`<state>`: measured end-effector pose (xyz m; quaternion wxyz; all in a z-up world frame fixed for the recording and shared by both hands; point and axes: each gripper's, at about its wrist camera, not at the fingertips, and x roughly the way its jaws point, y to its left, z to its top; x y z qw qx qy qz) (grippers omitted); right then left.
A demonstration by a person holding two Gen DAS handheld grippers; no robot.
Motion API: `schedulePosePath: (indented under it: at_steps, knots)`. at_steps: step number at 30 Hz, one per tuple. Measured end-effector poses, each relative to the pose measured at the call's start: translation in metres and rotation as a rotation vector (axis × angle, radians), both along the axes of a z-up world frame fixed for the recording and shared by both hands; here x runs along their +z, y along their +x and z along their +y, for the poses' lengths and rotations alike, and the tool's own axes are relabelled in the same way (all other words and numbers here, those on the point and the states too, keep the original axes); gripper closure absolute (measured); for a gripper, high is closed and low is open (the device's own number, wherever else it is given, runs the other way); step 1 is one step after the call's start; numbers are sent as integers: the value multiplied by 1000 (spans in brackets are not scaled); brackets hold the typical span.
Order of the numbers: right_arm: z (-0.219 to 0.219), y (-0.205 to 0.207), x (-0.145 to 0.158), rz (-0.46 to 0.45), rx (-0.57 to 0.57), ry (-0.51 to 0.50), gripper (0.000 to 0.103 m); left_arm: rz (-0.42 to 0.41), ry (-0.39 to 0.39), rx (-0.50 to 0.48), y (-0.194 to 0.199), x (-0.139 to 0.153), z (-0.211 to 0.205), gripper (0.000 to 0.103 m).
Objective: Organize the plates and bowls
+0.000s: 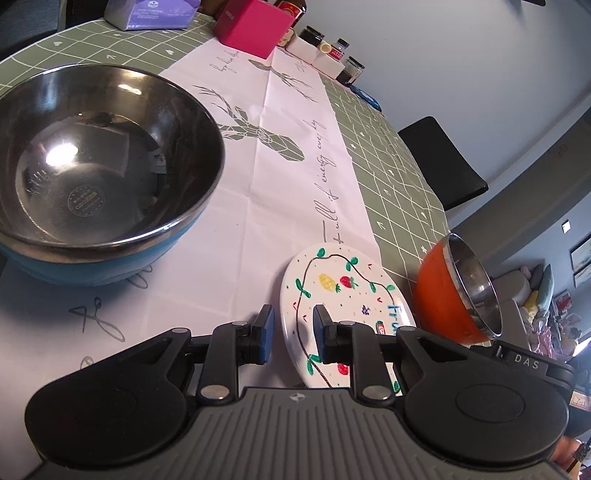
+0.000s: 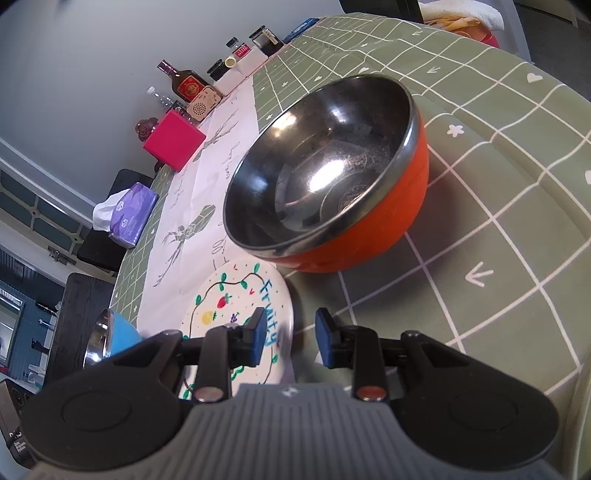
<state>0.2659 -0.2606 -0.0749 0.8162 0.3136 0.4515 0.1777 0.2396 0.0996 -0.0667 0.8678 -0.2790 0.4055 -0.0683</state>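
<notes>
Where the left wrist camera looks along its fingers, the left claw hangs released with its jaws apart, straddling the near left edge of the fruit-painted plate without visibly pinching it; the plate lies flat where the white runner meets the green checked cloth of the surface; the blue bowl stands upright on the runner to the left, well apart from the plate; the orange bowl sits just beside the plate on the right; a pink box stands far back; from the right wrist camera, the right claw is likewise released, gripping nothing, its left finger over the plate and its right finger over the cloth; the orange bowl stands upright just beyond the plate on the surface; the blue bowl shows at the far left; a purple tissue pack lies farther back.
</notes>
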Motion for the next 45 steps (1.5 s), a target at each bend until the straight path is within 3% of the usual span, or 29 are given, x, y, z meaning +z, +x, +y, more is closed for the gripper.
schedulePosePath:
  at_steps: [9,12,28,45]
  knots:
    - [7,3,-4,1,29,-9,97,0,56,-22,2,2,-8,85]
    - [11,1,0,-31,49,-52,97,2,75,-20,2,3,-10,88]
    - [18,-14,15,-59,87,-23,98,-28,97,-2,-27,27,0,88]
    - [15,-86,44,-80,102,17,98,-82,26,-7,-111,59,13,88]
